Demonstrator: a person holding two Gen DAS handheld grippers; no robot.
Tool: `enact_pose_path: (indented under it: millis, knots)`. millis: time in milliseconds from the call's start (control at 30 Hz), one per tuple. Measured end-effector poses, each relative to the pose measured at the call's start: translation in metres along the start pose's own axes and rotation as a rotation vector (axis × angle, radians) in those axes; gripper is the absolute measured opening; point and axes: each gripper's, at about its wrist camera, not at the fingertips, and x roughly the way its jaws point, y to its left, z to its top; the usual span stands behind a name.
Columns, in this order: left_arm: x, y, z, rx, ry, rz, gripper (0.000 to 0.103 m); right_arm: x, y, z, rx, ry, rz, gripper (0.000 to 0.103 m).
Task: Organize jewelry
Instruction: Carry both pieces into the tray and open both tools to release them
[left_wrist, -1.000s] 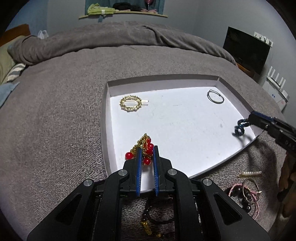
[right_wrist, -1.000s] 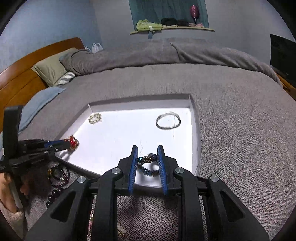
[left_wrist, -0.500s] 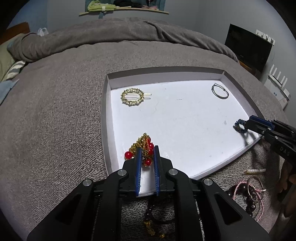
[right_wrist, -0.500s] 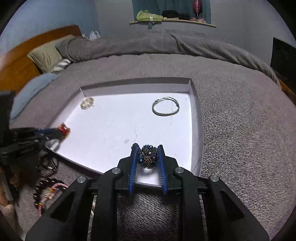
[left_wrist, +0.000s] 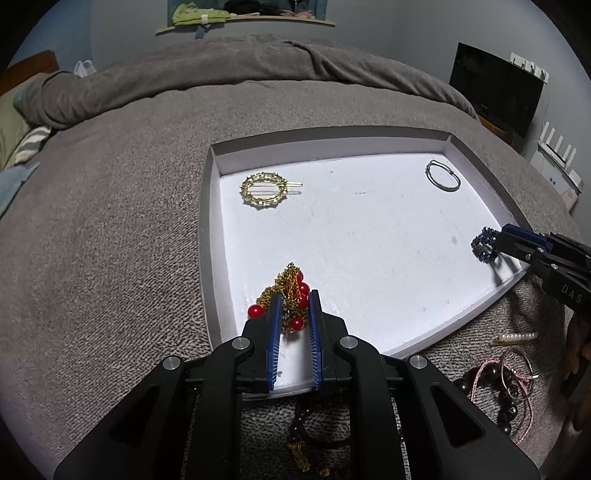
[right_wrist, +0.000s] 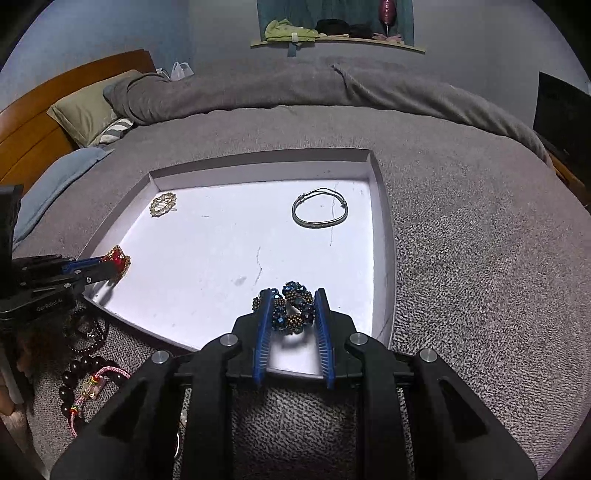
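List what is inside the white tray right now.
Inside the white tray: a gold hair clip, a silver bangle, a red-and-gold chain between the left tongs, and a blue beaded bracelet between the right tongs. Tong bodies cover the near edge.
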Motion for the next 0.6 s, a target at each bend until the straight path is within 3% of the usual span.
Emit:
enact_pose_path:
  millis: [333, 500, 600]
  knots:
    - [-0.003, 0.000, 0.000, -0.008, -0.015, -0.006, 0.017, -0.005, 0.001, 0.002, 0.002, -0.025, 0.023, 0.038]
    - [-0.010, -0.004, 0.000, 0.008, -0.048, 0.000, 0.034, -0.011, 0.002, 0.003, 0.002, -0.057, 0.039, 0.043]
    - [-0.013, -0.008, -0.001, 0.022, -0.062, 0.013, 0.043, -0.016, 0.003, 0.003, 0.004, -0.084, 0.039, 0.052]
